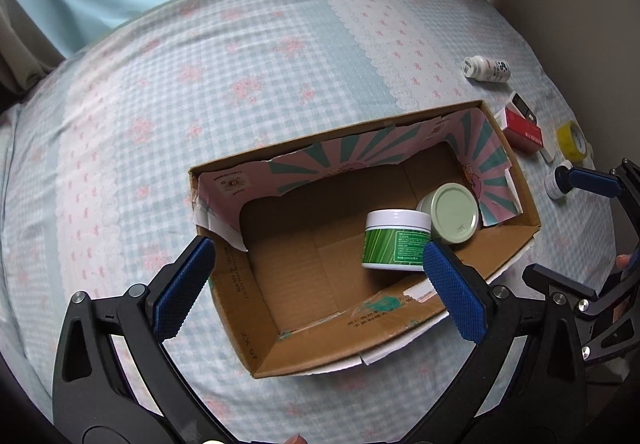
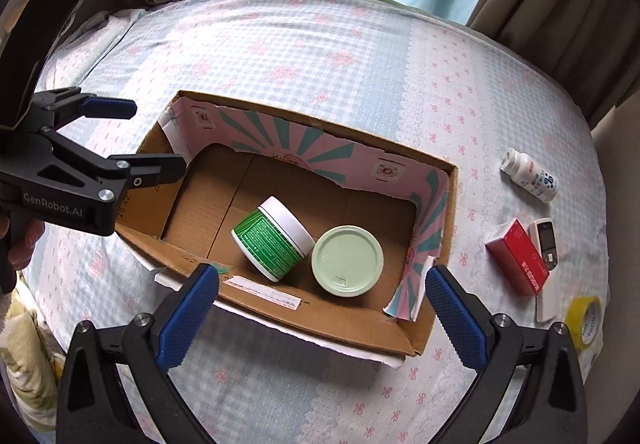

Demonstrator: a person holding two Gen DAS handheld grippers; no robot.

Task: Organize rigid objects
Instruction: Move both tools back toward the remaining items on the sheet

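So far two items lie in the open brown cardboard box (image 2: pixel 432 328) on the bed: a green-labelled white-lidded jar (image 2: pixel 274 240) and a pale-green-lidded tin (image 2: pixel 347 260); both the left gripper (image 1: pixel 316 292) and the right gripper (image 2: pixel 322 314) hover spread and empty; a white pill bottle (image 2: pixel 530 175), red carton (image 2: pixel 518 262) and yellow tape roll (image 2: pixel 585 320) remain outside.

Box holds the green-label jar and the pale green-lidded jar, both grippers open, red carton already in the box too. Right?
Not quite: the red carton lies on the bedspread outside the cardboard box, as the right wrist view shows. The green-label jar and pale green-lidded jar are inside; left gripper and right gripper are open.
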